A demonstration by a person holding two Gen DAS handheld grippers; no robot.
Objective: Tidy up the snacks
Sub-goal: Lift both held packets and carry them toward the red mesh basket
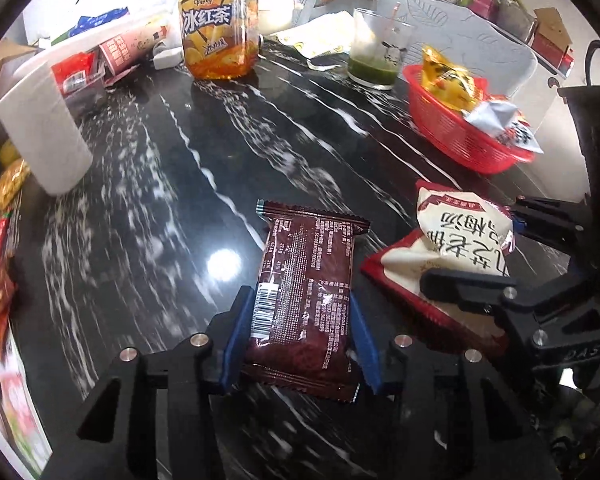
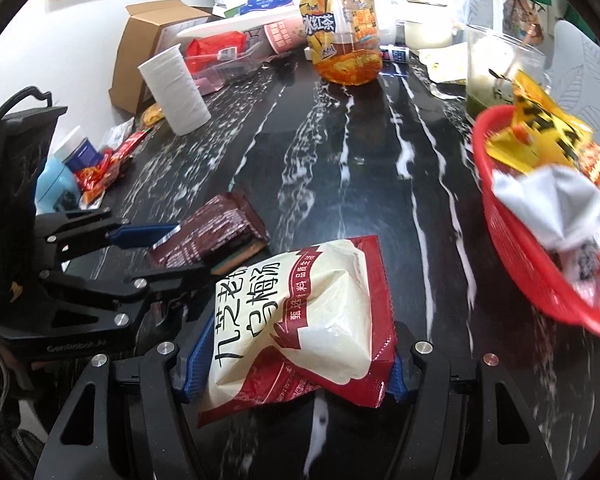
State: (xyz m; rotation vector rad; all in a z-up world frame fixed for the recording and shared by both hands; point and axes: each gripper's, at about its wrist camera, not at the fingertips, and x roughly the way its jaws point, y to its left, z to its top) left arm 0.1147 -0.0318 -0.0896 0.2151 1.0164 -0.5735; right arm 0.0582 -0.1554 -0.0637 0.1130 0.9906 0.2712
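My left gripper (image 1: 300, 304) is shut on a brown snack packet (image 1: 304, 280); its blue pads press the packet's two long sides just above the black marble table (image 1: 160, 200). Right beside it, my right gripper (image 2: 300, 344) is shut on a puffy white-and-red snack bag (image 2: 312, 312). In the left wrist view the same bag (image 1: 460, 236) sits between the right gripper's (image 1: 496, 248) fingers. The right wrist view shows the left gripper (image 2: 188, 252) holding the brown packet (image 2: 212, 232). A red basket (image 1: 452, 140) (image 2: 512, 248) at the right holds a yellow packet (image 2: 540, 136) and a white one.
At the back stand an iced tea bottle (image 2: 342, 36), a glass with green drink (image 1: 376, 56) and a paper towel roll (image 2: 176, 88). A cardboard box (image 2: 140, 40) and loose red wrappers (image 2: 100, 168) crowd the left edge. A white chair back (image 1: 460, 32) rises behind the basket.
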